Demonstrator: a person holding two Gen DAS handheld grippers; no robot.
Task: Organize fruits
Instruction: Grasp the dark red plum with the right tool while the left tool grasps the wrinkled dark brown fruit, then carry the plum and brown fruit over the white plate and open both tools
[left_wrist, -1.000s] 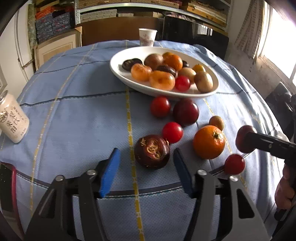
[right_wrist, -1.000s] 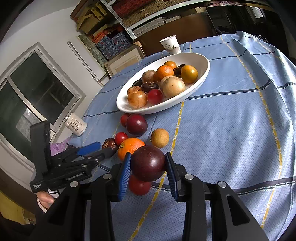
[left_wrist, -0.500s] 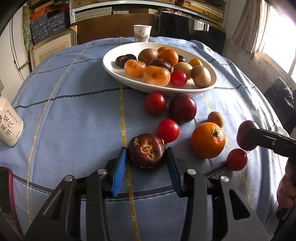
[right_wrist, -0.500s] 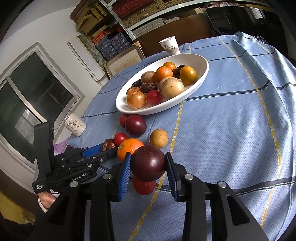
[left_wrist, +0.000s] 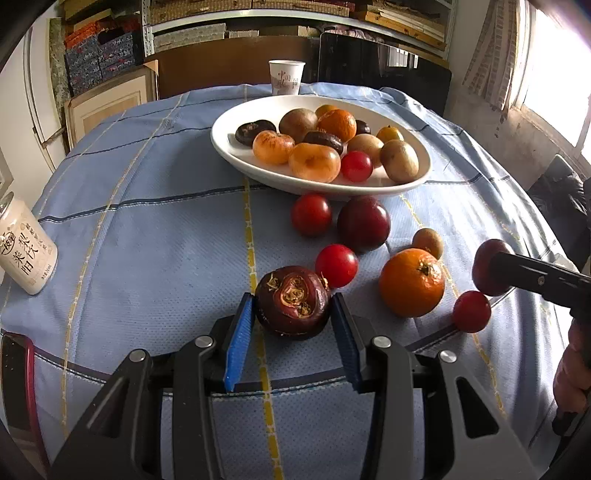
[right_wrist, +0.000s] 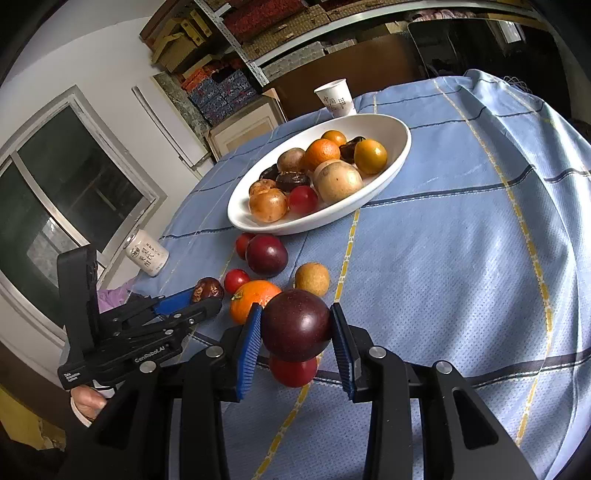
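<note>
The left gripper (left_wrist: 293, 314) pinches a dark maroon, wrinkled round fruit with a scarred tan crown (left_wrist: 293, 301), both blue pads pressed to its sides as it sits on the blue checked tablecloth (left_wrist: 147, 229). Seen from the right wrist, its black body reads "GenRobot.AI". The right gripper (right_wrist: 295, 332) clamps a smooth dark purple plum (right_wrist: 295, 325) above a red cherry tomato (right_wrist: 293, 371). Just left of the plum lies a bright orange mandarin (right_wrist: 251, 297). Farther off, a white oval ceramic bowl (left_wrist: 229, 147) holds more fruit. At the far left stands a white drink can with printed Chinese characters (left_wrist: 26, 254); behind the bowl, a white paper cup with red characters (left_wrist: 286, 77).
</note>
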